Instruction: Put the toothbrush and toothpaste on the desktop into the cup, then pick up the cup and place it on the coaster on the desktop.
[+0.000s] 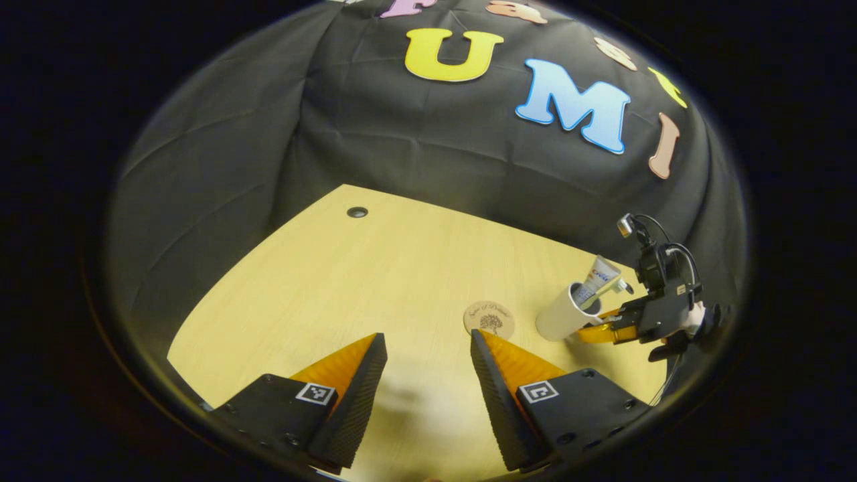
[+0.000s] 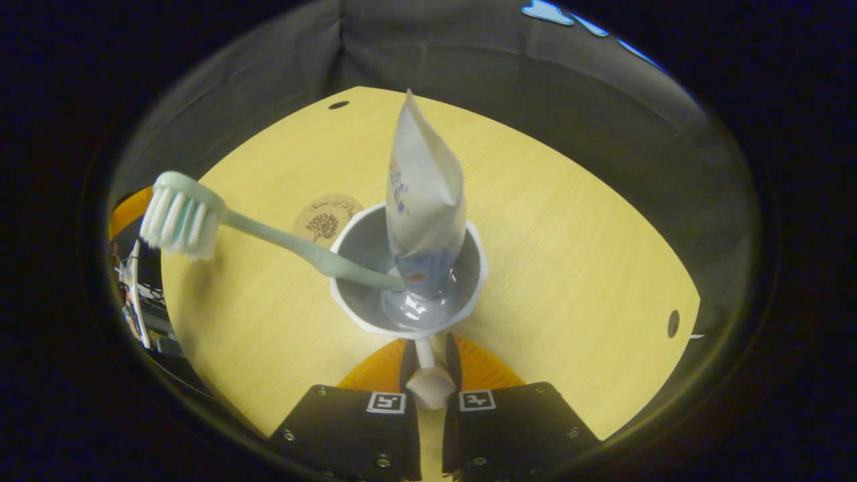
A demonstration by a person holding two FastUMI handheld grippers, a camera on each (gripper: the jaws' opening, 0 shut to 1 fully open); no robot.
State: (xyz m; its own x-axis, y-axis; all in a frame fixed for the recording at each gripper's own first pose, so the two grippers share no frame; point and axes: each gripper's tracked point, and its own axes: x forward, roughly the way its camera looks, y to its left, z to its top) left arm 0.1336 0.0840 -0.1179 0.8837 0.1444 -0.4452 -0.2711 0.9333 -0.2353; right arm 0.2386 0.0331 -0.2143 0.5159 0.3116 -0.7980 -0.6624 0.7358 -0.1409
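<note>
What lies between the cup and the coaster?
Bare desk: in the right gripper view the coaster sits just behind the cup; whether they touch is unclear.

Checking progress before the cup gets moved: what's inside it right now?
The cup holds the toothpaste tube standing cap-down, and the toothbrush leaning out with bristles up. The tube hides the toothbrush handle's lower end.

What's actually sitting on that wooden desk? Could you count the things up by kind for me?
Cups: 1, the white cup, gripped by its handle.
Toothbrushes: 1, the toothbrush, standing in the cup.
Toothpaste tubes: 1, the toothpaste, also in the cup.
Coasters: 1, the round coaster, bare on the desk.
Total: 4
</note>
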